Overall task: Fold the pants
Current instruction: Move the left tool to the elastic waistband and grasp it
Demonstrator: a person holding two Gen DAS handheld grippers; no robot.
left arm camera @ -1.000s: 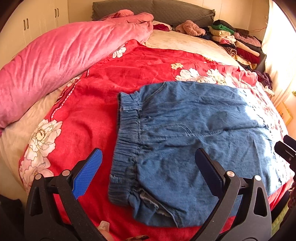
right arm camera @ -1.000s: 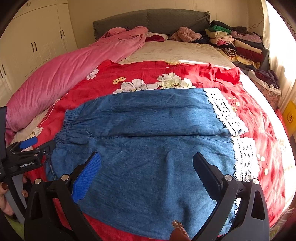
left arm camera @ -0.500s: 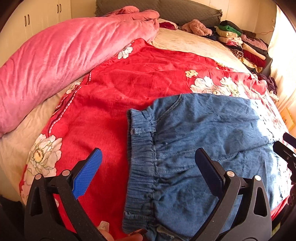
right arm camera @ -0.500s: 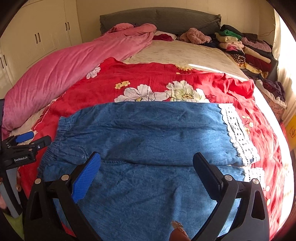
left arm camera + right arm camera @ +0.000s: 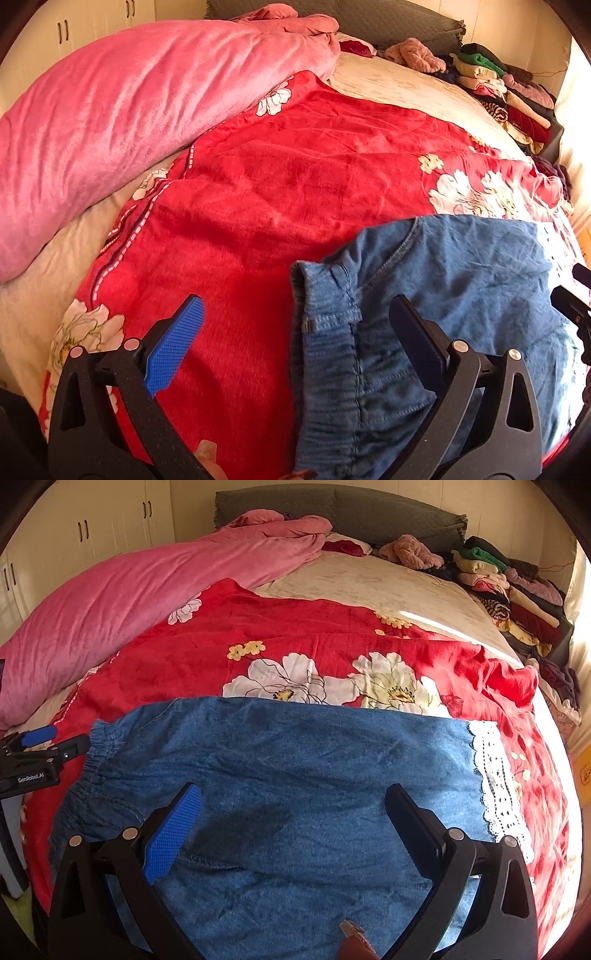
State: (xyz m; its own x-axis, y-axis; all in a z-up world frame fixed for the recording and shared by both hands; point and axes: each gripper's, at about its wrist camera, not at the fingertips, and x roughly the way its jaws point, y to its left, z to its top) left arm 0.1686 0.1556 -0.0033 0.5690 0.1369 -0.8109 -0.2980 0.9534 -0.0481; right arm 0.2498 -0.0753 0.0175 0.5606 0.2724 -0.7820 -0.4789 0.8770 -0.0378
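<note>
1. The left gripper (image 5: pixel 295 332) is hovering over the bed with its jaws spread wide, gripping nothing.
2. The denim pants (image 5: pixel 461 295) are lying under and beyond its right finger, elastic waistband between the fingers.
3. A red floral blanket (image 5: pixel 258 192) is spreading ahead; a pink duvet (image 5: pixel 110 110) is lying far left.

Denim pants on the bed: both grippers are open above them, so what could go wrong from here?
1. The left gripper straddles the elastic waistband edge; closing there may also pinch the red floral blanket beneath.
2. The right gripper hovers mid-leg over the denim pants, away from the lace hem; a grab there would likely bunch the fabric rather than give a straight fold.
</note>
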